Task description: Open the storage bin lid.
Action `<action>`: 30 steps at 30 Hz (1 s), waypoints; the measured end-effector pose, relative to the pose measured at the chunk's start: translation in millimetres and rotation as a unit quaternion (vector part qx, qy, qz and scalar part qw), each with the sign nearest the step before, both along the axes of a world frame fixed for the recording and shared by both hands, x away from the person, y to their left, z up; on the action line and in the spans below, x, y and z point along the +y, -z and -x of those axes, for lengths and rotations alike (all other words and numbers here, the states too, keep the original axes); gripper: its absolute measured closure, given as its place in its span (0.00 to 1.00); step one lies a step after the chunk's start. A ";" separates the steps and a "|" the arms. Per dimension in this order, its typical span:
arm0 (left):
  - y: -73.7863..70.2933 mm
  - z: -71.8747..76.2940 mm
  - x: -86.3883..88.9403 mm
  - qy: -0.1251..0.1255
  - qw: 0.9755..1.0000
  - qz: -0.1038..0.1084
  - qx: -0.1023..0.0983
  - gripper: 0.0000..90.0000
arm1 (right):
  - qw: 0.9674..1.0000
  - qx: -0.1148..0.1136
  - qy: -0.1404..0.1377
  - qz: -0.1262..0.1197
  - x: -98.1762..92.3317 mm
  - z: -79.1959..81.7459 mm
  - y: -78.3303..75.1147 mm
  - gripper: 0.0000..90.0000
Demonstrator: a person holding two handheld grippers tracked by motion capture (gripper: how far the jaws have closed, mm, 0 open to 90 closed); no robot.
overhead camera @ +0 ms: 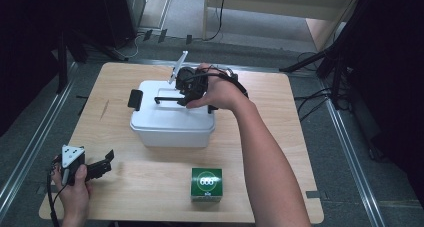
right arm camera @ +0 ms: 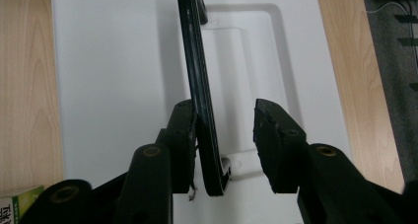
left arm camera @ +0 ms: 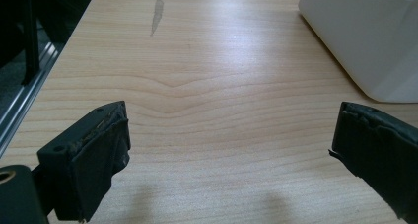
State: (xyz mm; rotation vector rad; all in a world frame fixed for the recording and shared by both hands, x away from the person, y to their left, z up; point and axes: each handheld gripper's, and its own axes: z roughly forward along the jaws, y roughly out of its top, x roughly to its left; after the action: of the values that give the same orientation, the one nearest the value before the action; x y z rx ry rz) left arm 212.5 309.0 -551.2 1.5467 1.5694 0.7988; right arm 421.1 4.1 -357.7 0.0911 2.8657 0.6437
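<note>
Left gripper (overhead camera: 107,157) rests at the table's (overhead camera: 150,187) front-left corner, jaws wide apart, empty. Green carton (overhead camera: 206,184), "666" printed on top, sits near the front edge. Right gripper (right arm camera: 224,135) straddles the white box's (overhead camera: 170,122) raised black handle (right arm camera: 197,86); the right gripper view shows one pad touching it, the other clear.

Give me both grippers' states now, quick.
Left gripper: open, nothing between its fingers, low over the table.
Right gripper: open, fingers either side of the box's black handle, not clamped.
</note>
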 end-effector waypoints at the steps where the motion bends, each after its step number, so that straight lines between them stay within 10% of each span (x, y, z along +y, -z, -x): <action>1: -0.1 0.1 0.1 0.000 1.000 0.000 0.001 0.02 | 1.000 0.002 -0.005 0.000 1.6 -0.4 0.4 0.71; 30: 0.1 -0.4 -0.4 0.001 1.000 0.002 0.000 0.02 | 0.999 0.008 -0.038 0.006 23.6 -5.3 -5.4 0.93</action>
State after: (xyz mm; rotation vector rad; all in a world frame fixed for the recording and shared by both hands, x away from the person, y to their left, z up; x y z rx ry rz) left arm 212.8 308.6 -551.3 1.5454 1.5694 0.7948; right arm 426.4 27.8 -352.3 -0.0133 2.8998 0.6419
